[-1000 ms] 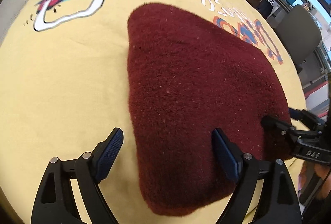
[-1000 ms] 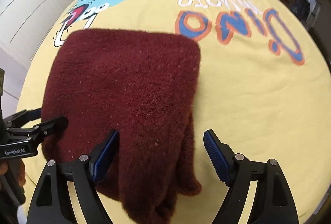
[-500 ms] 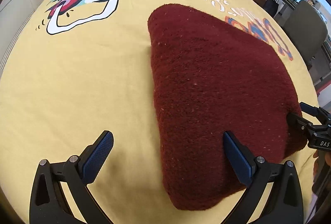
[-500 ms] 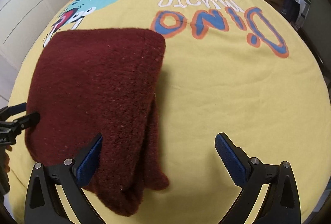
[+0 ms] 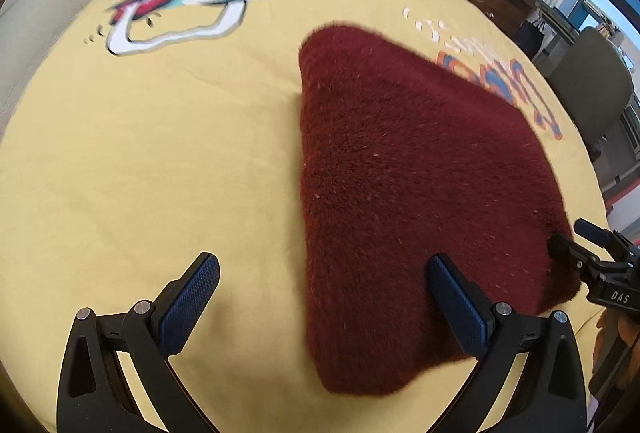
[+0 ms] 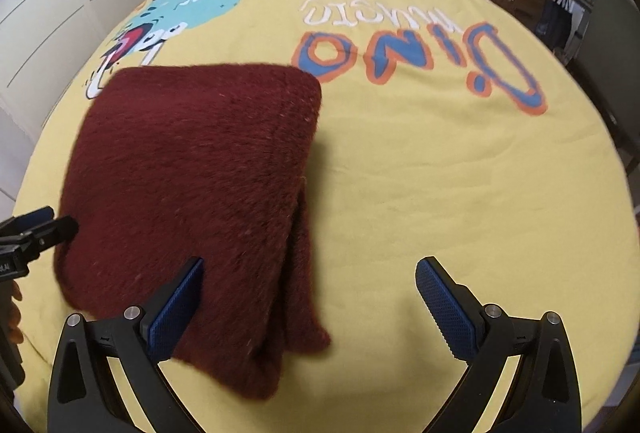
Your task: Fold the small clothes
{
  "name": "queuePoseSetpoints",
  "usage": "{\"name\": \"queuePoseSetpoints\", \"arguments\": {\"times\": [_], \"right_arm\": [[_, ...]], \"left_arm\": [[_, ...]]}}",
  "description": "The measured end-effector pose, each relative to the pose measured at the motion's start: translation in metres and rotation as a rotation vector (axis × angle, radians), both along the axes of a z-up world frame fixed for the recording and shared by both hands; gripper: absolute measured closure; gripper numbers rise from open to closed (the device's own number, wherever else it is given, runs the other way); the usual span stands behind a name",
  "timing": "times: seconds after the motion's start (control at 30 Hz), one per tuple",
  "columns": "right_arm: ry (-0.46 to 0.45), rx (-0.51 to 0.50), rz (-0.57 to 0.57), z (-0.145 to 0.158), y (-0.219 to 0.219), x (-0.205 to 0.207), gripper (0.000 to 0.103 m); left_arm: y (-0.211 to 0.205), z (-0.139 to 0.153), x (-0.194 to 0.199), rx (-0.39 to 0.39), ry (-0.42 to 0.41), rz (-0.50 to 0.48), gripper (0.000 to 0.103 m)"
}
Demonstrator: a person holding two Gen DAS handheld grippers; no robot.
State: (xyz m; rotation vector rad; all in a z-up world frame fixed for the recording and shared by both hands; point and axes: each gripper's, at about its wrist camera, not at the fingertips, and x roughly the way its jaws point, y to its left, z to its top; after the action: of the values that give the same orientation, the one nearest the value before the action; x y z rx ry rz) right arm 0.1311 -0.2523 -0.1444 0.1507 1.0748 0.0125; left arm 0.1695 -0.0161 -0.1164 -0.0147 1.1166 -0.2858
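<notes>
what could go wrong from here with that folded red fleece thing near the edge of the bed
1. The maroon fleece garment lies near the front edge of the yellow dinosaur bedspread; a nudge might slide it off.
2. Loose layers stick out at its near right corner, so the fold may spring open.
3. Both the left gripper and right gripper are open with one finger over the fleece; a careless move could snag the pile.
</notes>
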Motion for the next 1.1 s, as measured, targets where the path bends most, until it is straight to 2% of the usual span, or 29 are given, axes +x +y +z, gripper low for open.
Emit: {"name": "queuePoseSetpoints", "arguments": {"times": [0.23,0.4,0.57,0.67,1.1], "right_arm": [[-0.063,-0.020,0.000,0.051,0.002,-0.042,0.001],[-0.099,-0.023,-0.017,0.079,-0.001,-0.077,0.001],[-0.118,-0.035,-0.039,0.097,-0.008,-0.108,0.001],[-0.116,-0.033,-0.052,0.102,-0.012,-0.122,0.001],[-0.110,-0.044,-0.067,0.105,-0.021,-0.143,0.001]], "left_arm": [[0.013,0.052,-0.043,0.027,-0.079,0.017,0.001],[0.026,0.076,-0.072,0.054,-0.117,0.036,0.001],[0.042,0.082,-0.098,0.051,-0.117,0.077,0.001],[0.048,0.083,-0.108,0.076,-0.113,0.091,0.001],[0.054,0.081,-0.122,0.087,-0.100,0.083,0.001]]}}
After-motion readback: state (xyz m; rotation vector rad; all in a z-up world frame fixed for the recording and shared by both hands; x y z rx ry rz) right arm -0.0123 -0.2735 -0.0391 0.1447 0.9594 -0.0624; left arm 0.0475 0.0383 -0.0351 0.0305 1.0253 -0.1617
